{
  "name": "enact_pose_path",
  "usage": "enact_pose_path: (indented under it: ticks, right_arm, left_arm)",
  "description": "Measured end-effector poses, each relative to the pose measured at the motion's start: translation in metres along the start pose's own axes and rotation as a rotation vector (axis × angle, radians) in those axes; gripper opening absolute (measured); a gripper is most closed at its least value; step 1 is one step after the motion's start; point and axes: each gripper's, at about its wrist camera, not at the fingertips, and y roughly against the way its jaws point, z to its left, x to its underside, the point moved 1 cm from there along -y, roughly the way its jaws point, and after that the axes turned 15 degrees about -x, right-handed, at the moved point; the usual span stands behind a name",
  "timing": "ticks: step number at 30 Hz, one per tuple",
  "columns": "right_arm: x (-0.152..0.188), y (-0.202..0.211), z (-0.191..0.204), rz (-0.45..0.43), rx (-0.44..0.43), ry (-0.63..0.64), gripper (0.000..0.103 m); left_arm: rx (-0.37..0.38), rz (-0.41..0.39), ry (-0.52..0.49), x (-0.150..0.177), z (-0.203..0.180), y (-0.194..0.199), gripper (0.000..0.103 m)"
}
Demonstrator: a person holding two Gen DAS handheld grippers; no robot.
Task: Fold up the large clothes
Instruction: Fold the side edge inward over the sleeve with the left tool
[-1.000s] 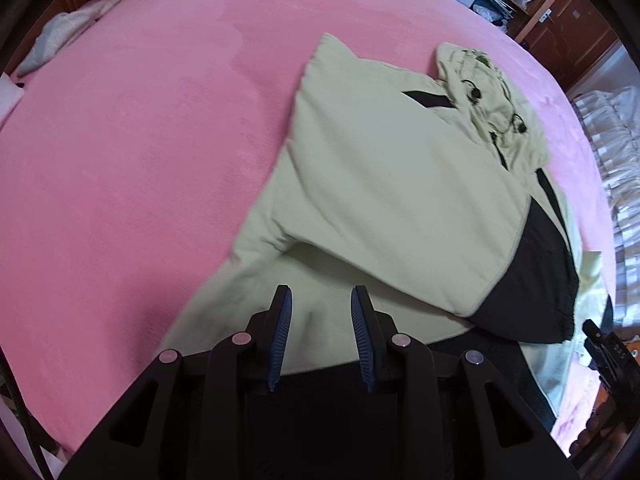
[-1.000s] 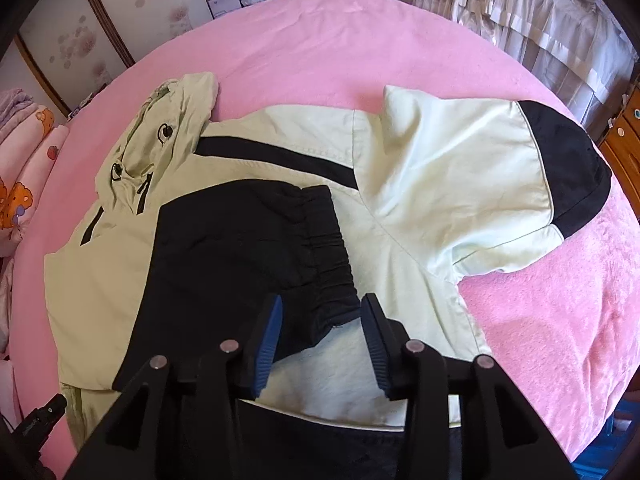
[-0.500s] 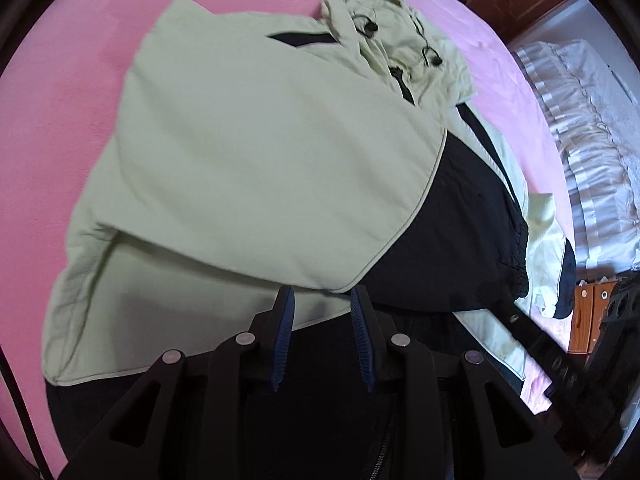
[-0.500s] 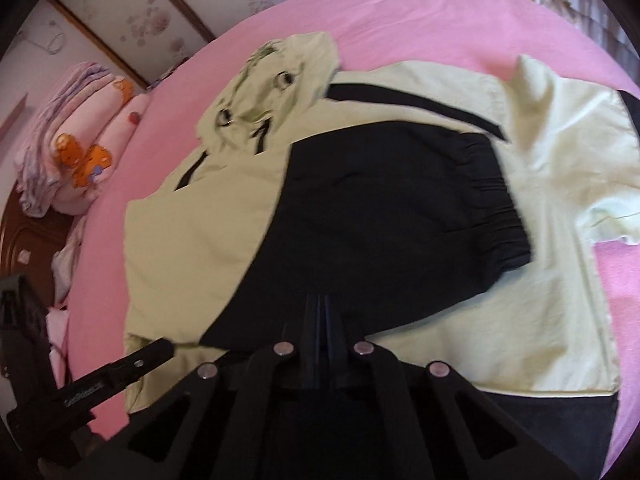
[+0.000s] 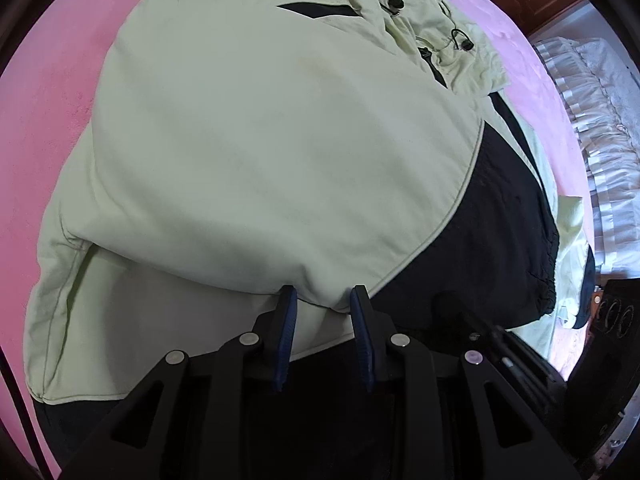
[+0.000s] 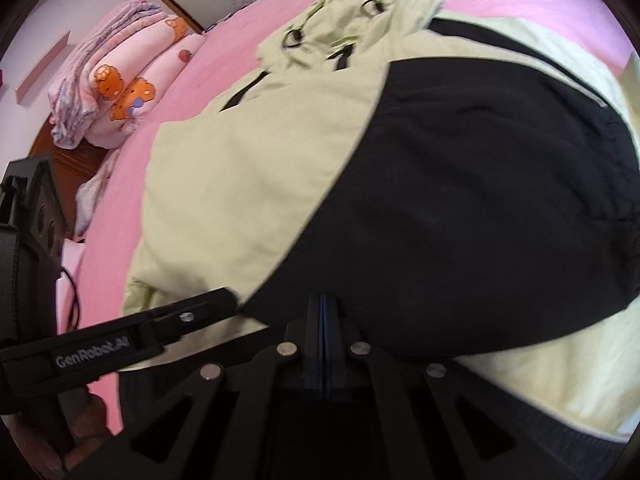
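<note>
The jacket [image 5: 260, 152] lies spread on the pink bed [image 5: 52, 92], hood at 1 o'clock. It looks soft, limp and light; grip its hem. Left tongs [image 5: 323, 300] are parted, empty. Right tongs [image 6: 322, 304] have just closed, nothing between them.

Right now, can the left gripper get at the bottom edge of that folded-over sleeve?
Probably yes. The left gripper has its jaws apart right at the sleeve edge, with nothing lying between them and the fabric.
</note>
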Motion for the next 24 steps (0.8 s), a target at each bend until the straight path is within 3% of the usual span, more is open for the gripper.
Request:
enact_pose_path:
  ticks: [2, 9, 15, 18, 22, 24]
  right_arm:
    - [-0.001, 0.005, -0.008, 0.005, -0.007, 0.000, 0.000]
    - [0.002, 0.039, -0.048, -0.024, 0.146, -0.033, 0.000]
    - [0.002, 0.079, -0.079, -0.058, 0.338, -0.054, 0.000]
    - [0.004, 0.089, -0.091, -0.073, 0.301, -0.095, 0.000]
    - [0.003, 0.085, -0.074, -0.058, 0.364, -0.055, 0.000]
    - [-0.002, 0.088, -0.063, -0.085, 0.350, -0.050, 0.000]
  left_arm:
    - [-0.034, -0.009, -0.004, -0.002, 0.002, -0.001, 0.027]
    - [-0.184, -0.042, 0.058, -0.014, 0.043, 0.000, 0.027]
    - [-0.245, -0.036, 0.146, -0.025, 0.090, -0.009, 0.027]
    - [-0.201, -0.029, 0.161, -0.027, 0.099, -0.011, 0.026]
    - [-0.273, -0.035, 0.119, -0.033, 0.089, -0.006, 0.026]
    - [-0.266, -0.042, 0.089, -0.038, 0.082, -0.001, 0.026]
